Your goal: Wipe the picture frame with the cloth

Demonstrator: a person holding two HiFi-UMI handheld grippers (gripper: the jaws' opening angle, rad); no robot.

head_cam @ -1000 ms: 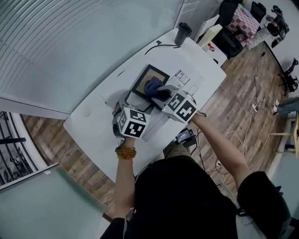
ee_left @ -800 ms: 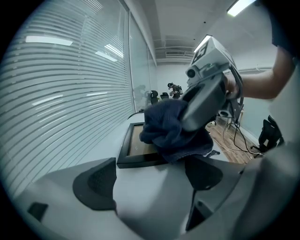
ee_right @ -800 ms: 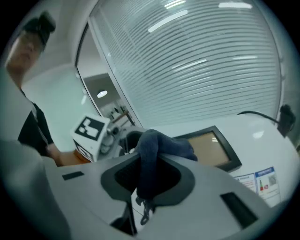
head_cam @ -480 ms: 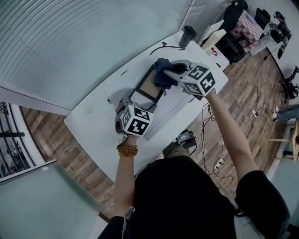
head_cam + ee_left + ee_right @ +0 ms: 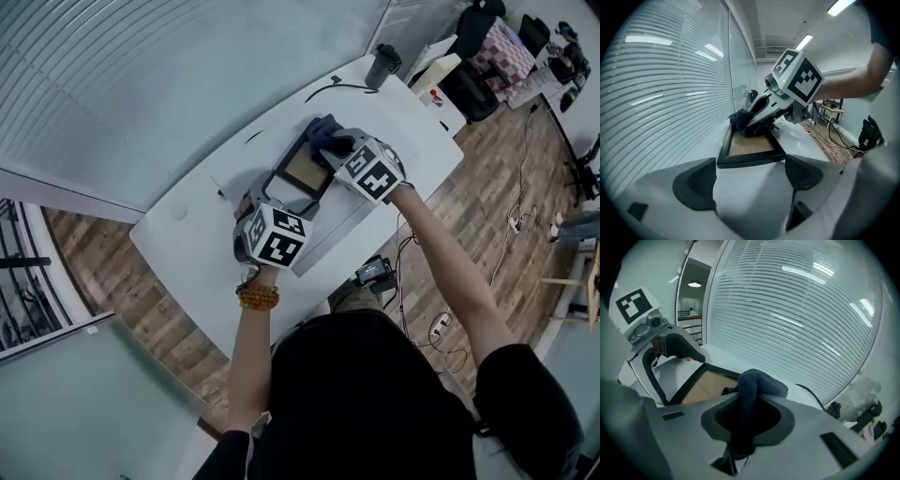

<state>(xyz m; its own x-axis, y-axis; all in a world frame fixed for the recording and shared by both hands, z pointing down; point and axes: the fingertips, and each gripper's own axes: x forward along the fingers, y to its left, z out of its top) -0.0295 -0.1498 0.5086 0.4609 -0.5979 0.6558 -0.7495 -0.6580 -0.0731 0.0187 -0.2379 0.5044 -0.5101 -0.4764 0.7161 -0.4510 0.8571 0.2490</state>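
Observation:
A black picture frame [image 5: 287, 184] with a tan middle lies on the white table [image 5: 187, 234]. My left gripper [image 5: 265, 195] holds the frame's near end, its wide jaws pressed against both sides of the frame [image 5: 750, 149]. My right gripper [image 5: 332, 142] is shut on a dark blue cloth [image 5: 322, 129] and presses it onto the frame's far end. From the left gripper [image 5: 751, 169] the cloth [image 5: 739, 121] sits bunched under the right gripper [image 5: 759, 119]. In the right gripper view the cloth [image 5: 757, 385] bulges out between the jaws of the right gripper [image 5: 747, 416], with the left gripper [image 5: 665, 364] across the frame [image 5: 682, 387].
A black cup [image 5: 382, 66] and a black cable [image 5: 328, 89] lie at the table's far end. A slatted blind wall runs along the table's left side. The table's right edge drops to a wooden floor with cables and a small device [image 5: 372, 272].
The right gripper has swept the cloth along the frame from its middle to its far end. The left gripper has kept its hold in place.

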